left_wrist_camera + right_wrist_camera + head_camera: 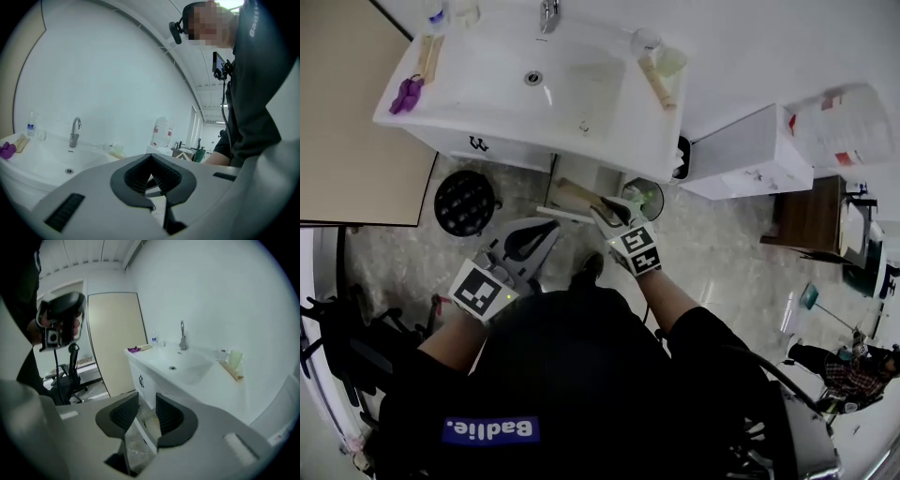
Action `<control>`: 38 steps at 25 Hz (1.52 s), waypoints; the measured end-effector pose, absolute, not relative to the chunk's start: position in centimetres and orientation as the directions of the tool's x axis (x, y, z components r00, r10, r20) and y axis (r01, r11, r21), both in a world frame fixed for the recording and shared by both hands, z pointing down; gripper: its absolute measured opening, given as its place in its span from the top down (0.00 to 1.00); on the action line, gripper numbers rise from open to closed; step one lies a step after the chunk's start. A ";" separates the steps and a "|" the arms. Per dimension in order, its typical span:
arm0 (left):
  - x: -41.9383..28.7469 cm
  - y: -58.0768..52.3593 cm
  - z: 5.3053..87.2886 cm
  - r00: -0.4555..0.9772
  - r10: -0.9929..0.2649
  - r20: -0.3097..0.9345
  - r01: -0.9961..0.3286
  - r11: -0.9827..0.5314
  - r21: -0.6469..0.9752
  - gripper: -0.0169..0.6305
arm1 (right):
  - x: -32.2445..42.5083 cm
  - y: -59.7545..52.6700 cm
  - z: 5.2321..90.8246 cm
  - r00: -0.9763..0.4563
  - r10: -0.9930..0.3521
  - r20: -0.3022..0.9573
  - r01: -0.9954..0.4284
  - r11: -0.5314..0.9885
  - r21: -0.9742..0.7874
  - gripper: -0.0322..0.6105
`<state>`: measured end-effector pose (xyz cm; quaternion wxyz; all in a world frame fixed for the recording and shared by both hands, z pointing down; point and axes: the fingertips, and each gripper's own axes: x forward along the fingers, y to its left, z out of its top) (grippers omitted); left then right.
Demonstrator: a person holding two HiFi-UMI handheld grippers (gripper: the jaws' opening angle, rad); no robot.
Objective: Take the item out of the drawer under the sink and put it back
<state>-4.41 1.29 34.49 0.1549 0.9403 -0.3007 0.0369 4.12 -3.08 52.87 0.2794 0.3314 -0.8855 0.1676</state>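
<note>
The head view looks steeply down from above the person onto the sink [487, 89] and the floor [722, 253] before it. The left gripper view sits low and close beside the sink, facing roughly level toward the tap [75, 131] and wall [117, 70]. The right gripper view stands farther back and angles down along the sink; all three views share sink and tap.

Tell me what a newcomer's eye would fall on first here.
The white sink fills the top of the head view, with a purple item on its left corner. Below it, the left gripper and right gripper, each bearing a black-and-white marker cube, point toward its cabinet.
</note>
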 end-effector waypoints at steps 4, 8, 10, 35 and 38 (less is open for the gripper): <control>-3.4 1.0 34.1 0.838 -0.522 0.158 -0.545 -0.793 0.271 0.97 | 4.9 -2.9 47.9 -0.649 -0.558 0.517 -0.718 0.673 -0.177 0.80; -2.8 0.6 33.0 0.847 -0.513 0.138 -0.530 -0.797 0.288 0.97 | 4.9 -2.1 43.0 -0.690 -0.593 0.415 -0.714 0.651 -0.258 0.86; -2.5 0.6 32.6 0.854 -0.503 0.129 -0.518 -0.805 0.290 0.97 | 4.7 -1.5 40.7 -0.706 -0.611 0.357 -0.706 0.648 -0.286 0.89; 0.6 3.1 30.1 0.897 -0.415 0.149 -0.441 -0.856 0.269 0.97 | 3.2 2.8 31.3 -0.773 -0.629 0.079 -0.623 0.730 -0.280 0.95; 0.8 3.3 30.3 0.896 -0.417 0.153 -0.444 -0.854 0.270 0.97 | 3.3 3.1 31.5 -0.776 -0.626 0.077 -0.619 0.733 -0.281 0.95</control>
